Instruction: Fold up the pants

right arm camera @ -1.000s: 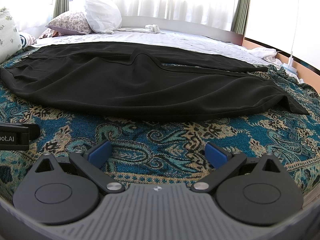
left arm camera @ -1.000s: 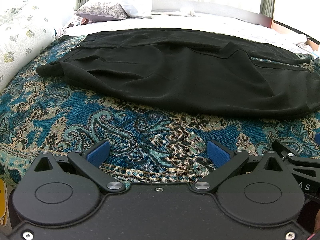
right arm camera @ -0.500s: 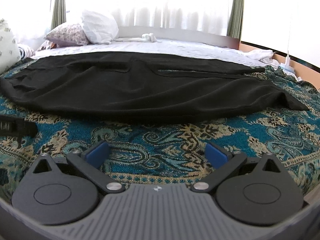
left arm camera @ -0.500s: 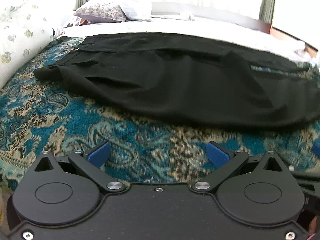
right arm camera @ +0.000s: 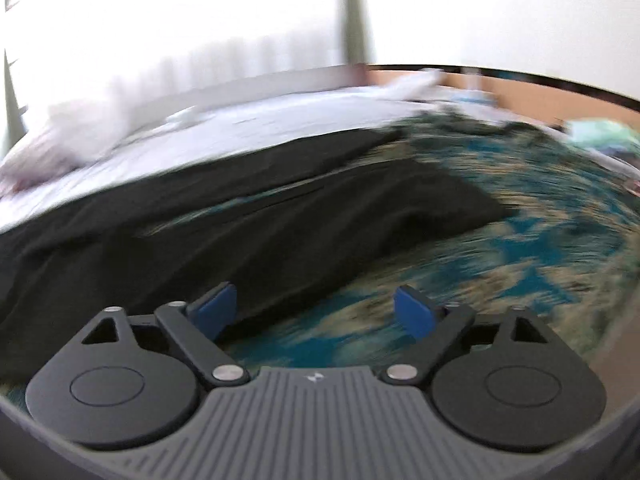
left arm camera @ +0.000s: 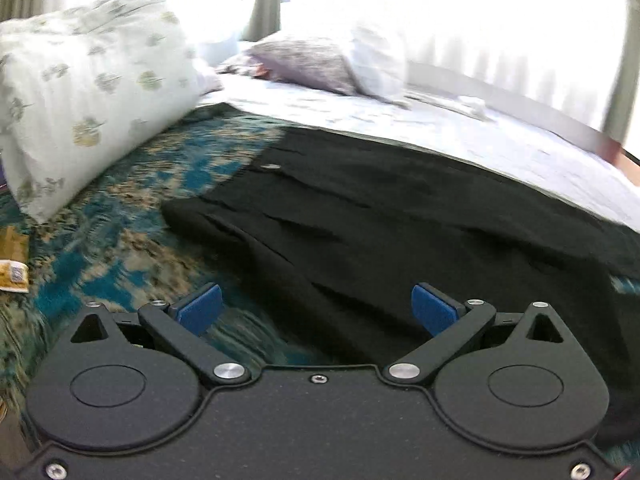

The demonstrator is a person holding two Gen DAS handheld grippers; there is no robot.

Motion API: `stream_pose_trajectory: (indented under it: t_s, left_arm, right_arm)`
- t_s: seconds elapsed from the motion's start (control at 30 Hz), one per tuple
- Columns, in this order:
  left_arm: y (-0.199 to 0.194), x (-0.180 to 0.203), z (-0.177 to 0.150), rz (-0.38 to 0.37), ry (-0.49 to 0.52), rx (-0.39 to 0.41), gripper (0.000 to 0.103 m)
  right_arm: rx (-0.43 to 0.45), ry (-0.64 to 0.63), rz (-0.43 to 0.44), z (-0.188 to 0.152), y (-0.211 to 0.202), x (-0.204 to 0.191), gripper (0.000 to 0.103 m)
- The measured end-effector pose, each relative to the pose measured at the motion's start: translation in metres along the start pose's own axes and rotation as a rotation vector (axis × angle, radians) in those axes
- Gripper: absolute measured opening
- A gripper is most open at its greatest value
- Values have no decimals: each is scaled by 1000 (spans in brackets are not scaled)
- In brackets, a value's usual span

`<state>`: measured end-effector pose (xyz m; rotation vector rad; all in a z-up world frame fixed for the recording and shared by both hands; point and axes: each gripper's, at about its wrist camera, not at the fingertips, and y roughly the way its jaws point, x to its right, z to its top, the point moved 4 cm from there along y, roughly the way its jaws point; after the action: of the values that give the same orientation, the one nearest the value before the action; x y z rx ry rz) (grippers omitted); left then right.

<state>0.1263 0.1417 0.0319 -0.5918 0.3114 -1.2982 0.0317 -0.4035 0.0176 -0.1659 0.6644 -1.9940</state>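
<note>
Big shift in the last second — both views have been swung apart, so each gripper is now lined up with its own end of the black pants (left arm camera: 400, 232) instead of the middle. In the left wrist view the waistband end is seen close ahead, with a floral pillow (left arm camera: 88, 92) off to the left where only its edge was caught before. In the right wrist view the leg hems (right arm camera: 452, 196) are now framed, and everything is smeared with motion blur, so fine detail can't be made out.

The pants are laid flat and lengthwise across the teal paisley bedspread (left arm camera: 132, 248), not yet folded.

The left gripper (left arm camera: 316, 308) is spread wide, nothing caught between the blue pads (left arm camera: 200, 308), though the near edge of the fabric is sat right under the gap. The right gripper (right arm camera: 314, 310) has just been narrowed a little but nothing is pinched yet — bedspread and a strip of pant edge are seen between its pads.

It's probably the set-up for grabbing both ends, so a fold can be started. No cloth has been taken up so far.
</note>
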Motion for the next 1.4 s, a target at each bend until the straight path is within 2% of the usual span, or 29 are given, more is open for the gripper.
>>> stream_pose_trajectory:
  t_s: [0.07,0.13,0.23,0.3,0.5,0.63,0.77,0.8,0.83,0.9,1.0,1.03,1.07,1.1,1.13,1.2,1.3,1.33,1.4]
  left_arm:
    - [12,-12,10,18,-28,3,102]
    - [23,-21,16,46,-48,3,102]
    - [41,-31,20,100,-59,-15,102]
    - [55,-35,20,120,-64,-28,102]
    - [79,-42,19,158,-92,-43,102]
    - [90,-48,19,178,-118,-50,102]
    - [105,-55,16,192,-164,-89,103]
    - [107,-56,15,199,-165,-85,103]
    - [108,-56,15,207,-155,-76,103]
    - [112,-54,15,216,-137,-76,103]
    - [116,-54,16,222,-136,-74,103]
    - [117,-55,17,223,-140,-73,103]
    - [119,-55,18,224,-147,-72,103]
    - [119,-56,18,224,-153,-71,103]
    - [120,-57,19,225,-157,-71,103]
    - [122,-57,20,225,-156,-75,103]
    - [124,-55,20,238,-141,-83,103]
    - [125,-54,20,243,-135,-84,103]
    - [128,-53,21,251,-125,-87,103]
  right_arm:
    - [7,83,-68,15,12,34,78]
    - [5,165,-129,24,23,69,65]
    - [-3,256,-195,29,34,110,56]
    - [-19,291,-206,32,43,126,53]
    - [-100,346,-138,31,80,141,51]
    - [-111,347,-115,39,103,141,51]
    - [-123,357,-102,48,124,143,51]
    - [-125,352,-98,49,127,143,52]
    - [-128,337,-97,51,130,142,58]
    - [-134,301,-101,53,137,139,62]
    - [-134,245,-116,56,144,132,61]
    - [-130,236,-118,57,145,130,53]
    - [-123,233,-122,57,145,129,51]
    - [-107,239,-133,57,143,128,44]
    - [-94,250,-144,56,142,129,30]
    - [-69,288,-128,54,137,130,22]
    - [-50,325,-124,49,138,133,24]
    - [-51,328,-126,48,139,134,42]
    - [-54,328,-113,50,142,133,45]
